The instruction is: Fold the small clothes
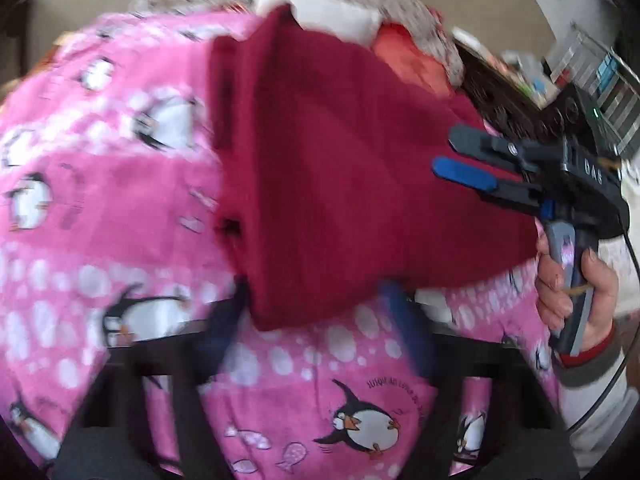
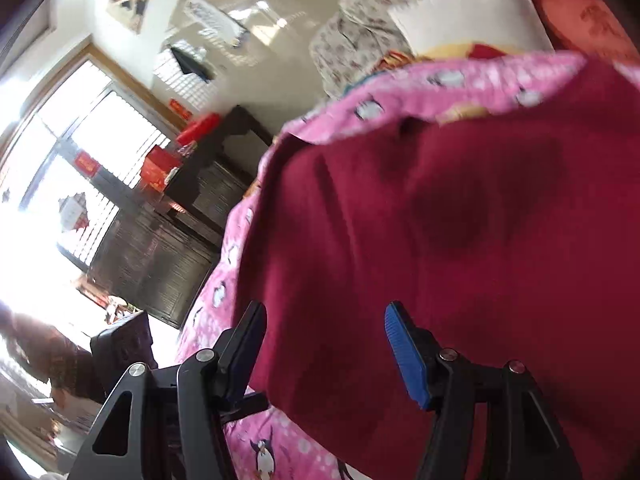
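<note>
A dark red garment (image 1: 340,160) lies partly folded on a pink penguin-print blanket (image 1: 100,220). The left gripper (image 1: 316,320) is blurred at the bottom of the left wrist view. Its blue-padded fingers (image 1: 408,340) stand apart on either side of the garment's near corner, and no pad visibly presses the cloth. The right gripper (image 1: 444,152), held by a hand (image 1: 568,292), reaches in from the right over the garment's right edge. In the right wrist view the right gripper (image 2: 326,320) has its fingers spread, and the red garment (image 2: 460,220) fills the space ahead of and between them.
A white pillow (image 1: 320,12), a red cushion (image 1: 408,56) and floral bedding (image 2: 360,20) are heaped at the far end of the blanket. A dark wooden cabinet (image 2: 160,248) and a bright window (image 2: 60,160) stand off to the left of the bed.
</note>
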The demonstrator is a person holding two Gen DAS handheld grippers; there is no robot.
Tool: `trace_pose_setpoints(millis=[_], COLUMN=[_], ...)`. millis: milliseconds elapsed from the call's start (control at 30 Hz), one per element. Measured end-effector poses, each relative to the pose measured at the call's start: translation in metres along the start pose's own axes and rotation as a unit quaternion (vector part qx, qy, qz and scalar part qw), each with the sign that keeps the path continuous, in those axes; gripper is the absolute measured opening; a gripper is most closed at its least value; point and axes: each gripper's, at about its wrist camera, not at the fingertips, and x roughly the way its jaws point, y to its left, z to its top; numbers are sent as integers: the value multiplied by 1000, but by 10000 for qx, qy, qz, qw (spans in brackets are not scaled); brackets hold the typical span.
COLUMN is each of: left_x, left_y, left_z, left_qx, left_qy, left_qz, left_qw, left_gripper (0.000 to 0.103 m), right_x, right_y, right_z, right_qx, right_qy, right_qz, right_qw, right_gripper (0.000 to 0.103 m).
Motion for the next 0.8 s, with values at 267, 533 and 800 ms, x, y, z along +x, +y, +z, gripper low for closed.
trace_pose_setpoints(millis=[267,533,800], left_x=[-39,-32,-76], left_y=[6,32,23], left_z=[9,-14,19], left_qx=[468,153,225], left_qy=[-116,133,-425], left_qz=[-45,35,132], left_qw=[9988,9998,9988], left_gripper=[19,17,34], right_x=[-13,0,11], right_y=[-8,-2,48], right_z=[8,8,49], right_qx=[-32,-158,-893], right_qy=[-237,-95,-573], right_qz=[84,-167,-278], right_qw=[9997,9997,9940], right_gripper=[60,62,50])
